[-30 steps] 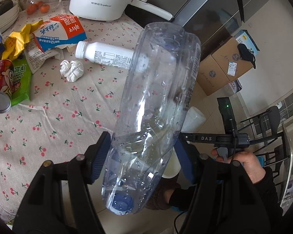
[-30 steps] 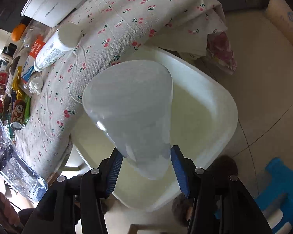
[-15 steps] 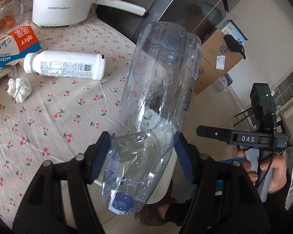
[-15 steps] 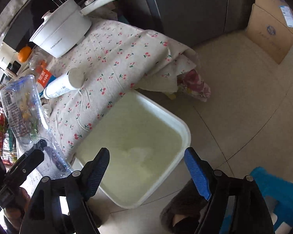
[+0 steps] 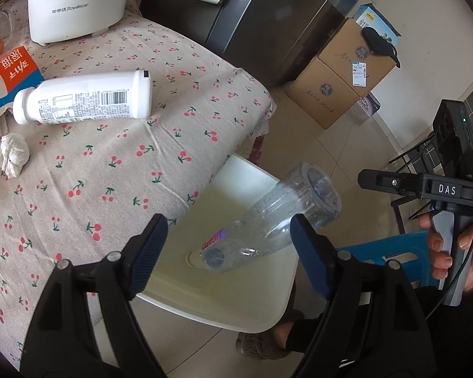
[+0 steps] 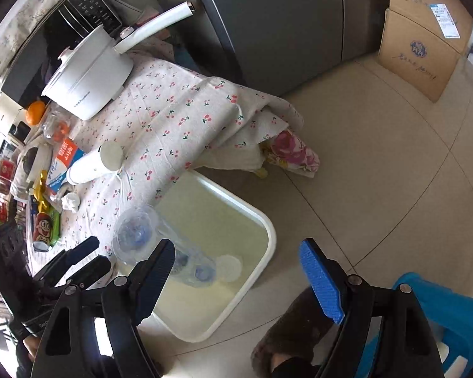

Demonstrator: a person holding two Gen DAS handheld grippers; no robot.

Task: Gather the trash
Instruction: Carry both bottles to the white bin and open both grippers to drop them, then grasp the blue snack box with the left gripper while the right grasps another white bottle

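A clear plastic bottle [image 5: 277, 220] lies cap-down inside the white bin [image 5: 236, 315] on the floor beside the table; it also shows in the right wrist view [image 6: 148, 239], with a white cup [image 6: 228, 267] at the bin's bottom. My left gripper [image 5: 228, 255] is open and empty above the bin. My right gripper [image 6: 236, 278] is open and empty above the bin's [image 6: 268, 230] right side. On the cherry tablecloth lie a white bottle [image 5: 82, 97], a crumpled tissue [image 5: 11, 154] and a milk carton [image 5: 6, 75].
A white electric pot [image 5: 78, 0] stands at the table's back. A chips can [image 6: 41, 230] and wrappers [image 6: 44, 189] lie at the table's left. Cardboard boxes [image 5: 340, 78] stand by the grey fridge [image 6: 283, 25]. A blue stool [image 6: 451, 315] is near my right.
My left gripper opened and let go of the clear bottle, which dropped into the bin. My right gripper had let the white cup go into the bin and drew back.
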